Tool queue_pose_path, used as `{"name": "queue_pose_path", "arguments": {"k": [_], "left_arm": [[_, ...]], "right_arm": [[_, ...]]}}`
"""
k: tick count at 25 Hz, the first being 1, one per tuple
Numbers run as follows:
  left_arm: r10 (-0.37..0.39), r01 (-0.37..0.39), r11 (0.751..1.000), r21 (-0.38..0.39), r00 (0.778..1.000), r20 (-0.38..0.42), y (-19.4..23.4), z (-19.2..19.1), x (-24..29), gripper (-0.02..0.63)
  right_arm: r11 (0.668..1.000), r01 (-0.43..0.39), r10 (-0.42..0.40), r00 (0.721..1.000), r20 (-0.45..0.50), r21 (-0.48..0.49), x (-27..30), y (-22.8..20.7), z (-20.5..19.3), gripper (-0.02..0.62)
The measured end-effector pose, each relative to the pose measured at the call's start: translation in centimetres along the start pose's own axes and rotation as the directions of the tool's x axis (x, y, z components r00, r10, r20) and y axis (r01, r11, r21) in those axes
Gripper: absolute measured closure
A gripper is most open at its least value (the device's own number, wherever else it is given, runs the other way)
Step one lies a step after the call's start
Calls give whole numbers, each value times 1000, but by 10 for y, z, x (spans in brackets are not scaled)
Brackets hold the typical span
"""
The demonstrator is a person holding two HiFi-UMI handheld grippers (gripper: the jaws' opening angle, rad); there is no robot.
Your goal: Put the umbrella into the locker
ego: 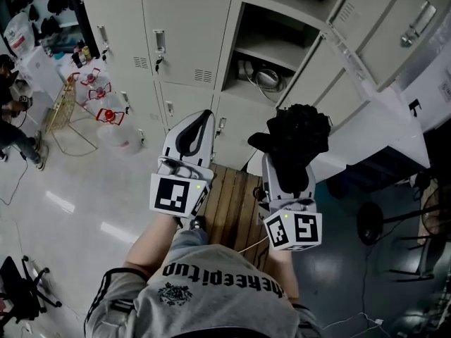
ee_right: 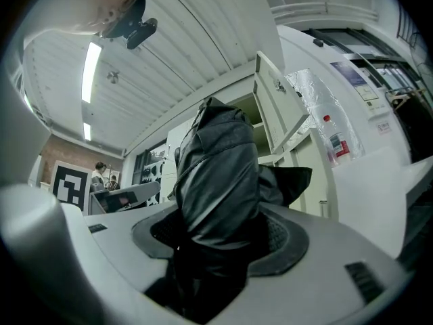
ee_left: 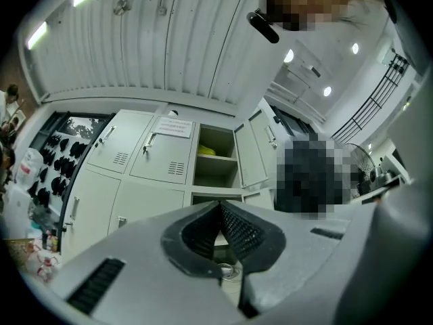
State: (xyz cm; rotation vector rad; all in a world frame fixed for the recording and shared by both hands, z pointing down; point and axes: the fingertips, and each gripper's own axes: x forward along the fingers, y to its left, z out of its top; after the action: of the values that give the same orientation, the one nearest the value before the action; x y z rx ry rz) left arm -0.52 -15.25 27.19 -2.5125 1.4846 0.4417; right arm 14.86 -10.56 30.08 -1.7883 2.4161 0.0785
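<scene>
My left gripper [ego: 205, 114] rides up in front of me with its jaws brought together and nothing between them. I judge it is simply a spare hand, raised so it can steady a door or the bundle if needed. Past its tips stands the bank of grey lockers [ego: 180, 34]. The ones on the left are shut, so there is nothing for me on that side.

Further right is the open locker [ego: 282, 28], the one I am aiming for. A coil of cable [ego: 259, 77] already lies on its lower shelf, so the bare shelf above looks to me like the better place to put the load.

My right gripper [ee_right: 218, 239] is clamped on the umbrella [ego: 296, 143] — black, folded down short, its loose cloth bunched above the jaws. The grip sits low on the bundle, and most of it stands out ahead of the jaws and points toward the opening. Held that way, I reckon the free end can go in first and my gripper need not enter far. So the umbrella is in the air, in my grip, short of the locker and not yet inside it.

At the far right the locker door [ee_right: 279, 110] stands swung wide, beside the umbrella — it leaves the mouth of the locker clear, though I would watch the floppy cloth near its edge.
</scene>
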Motion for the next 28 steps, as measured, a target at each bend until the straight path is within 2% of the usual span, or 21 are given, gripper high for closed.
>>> {"name": "queue_pose_path", "arguments": {"k": [7, 21, 26, 28], "left_arm": [[-26, 26, 1000, -17, 1000, 0, 28, -15, 33, 601], [-62, 62, 996, -63, 998, -5, 60, -46, 69, 601], [-68, 67, 995, -68, 998, -13, 65, -54, 80, 601], [-71, 70, 995, -70, 997, -19, 67, -58, 85, 601]], "right_arm": [[999, 35, -35, 999, -7, 20, 40, -7, -7, 327], [997, 71, -71, 997, -20, -12, 91, -10, -19, 327], [999, 34, -36, 998, -57, -38, 110, -11, -30, 328], [1000, 17, -17, 997, -70, -9, 115, -11, -34, 328]]}}
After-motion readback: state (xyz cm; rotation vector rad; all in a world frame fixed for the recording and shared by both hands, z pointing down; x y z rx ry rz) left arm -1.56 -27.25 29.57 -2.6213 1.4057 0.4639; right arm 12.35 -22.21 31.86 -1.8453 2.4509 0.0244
